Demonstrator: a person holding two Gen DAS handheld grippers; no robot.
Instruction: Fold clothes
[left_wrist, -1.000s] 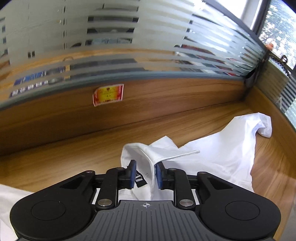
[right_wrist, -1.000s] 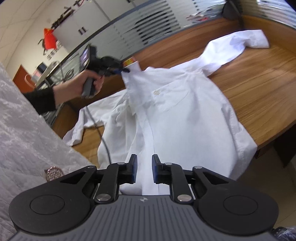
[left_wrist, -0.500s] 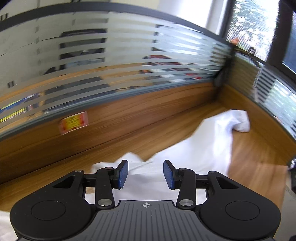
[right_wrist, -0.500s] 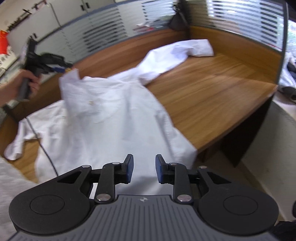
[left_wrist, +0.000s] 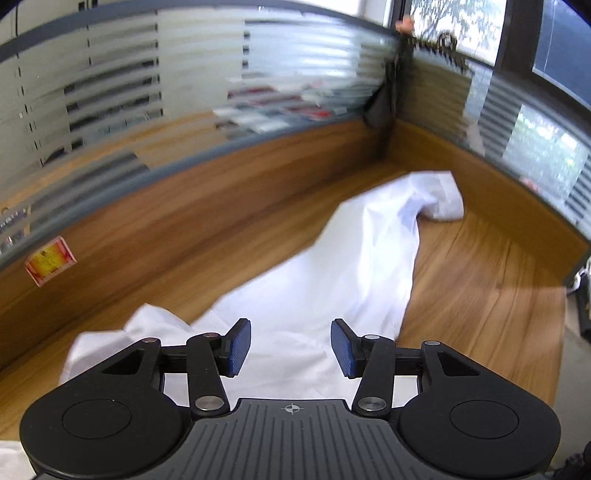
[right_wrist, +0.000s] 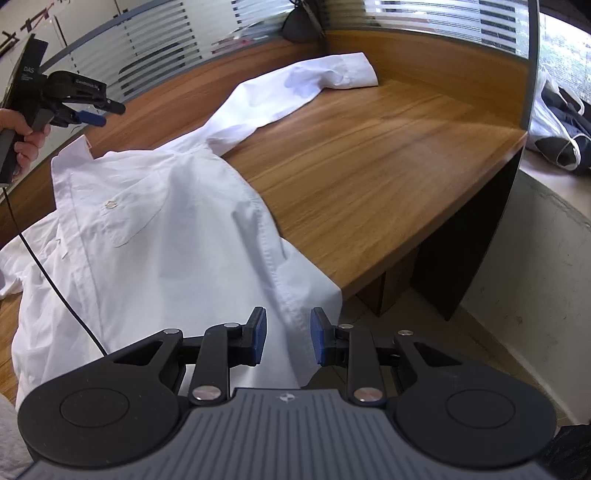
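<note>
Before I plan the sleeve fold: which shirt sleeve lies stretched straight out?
The sleeve reaching toward the desk's far corner; the other sleeve, near the black cable, is bunched.

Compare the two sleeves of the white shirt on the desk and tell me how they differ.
The far sleeve stretches out long across the wooden desk toward the corner, its cuff crumpled. The near sleeve at the left edge is bunched up and mostly out of view. Both are white and lie loose, held by neither gripper.

White button-up shirt (right_wrist: 159, 229) is lying spread front-up on the wooden desk (right_wrist: 369, 166), chest pocket showing, hem hanging off the edge right under my right fingers (right_wrist: 258, 336); one sleeve is stretching far ahead toward the corner.
</note>
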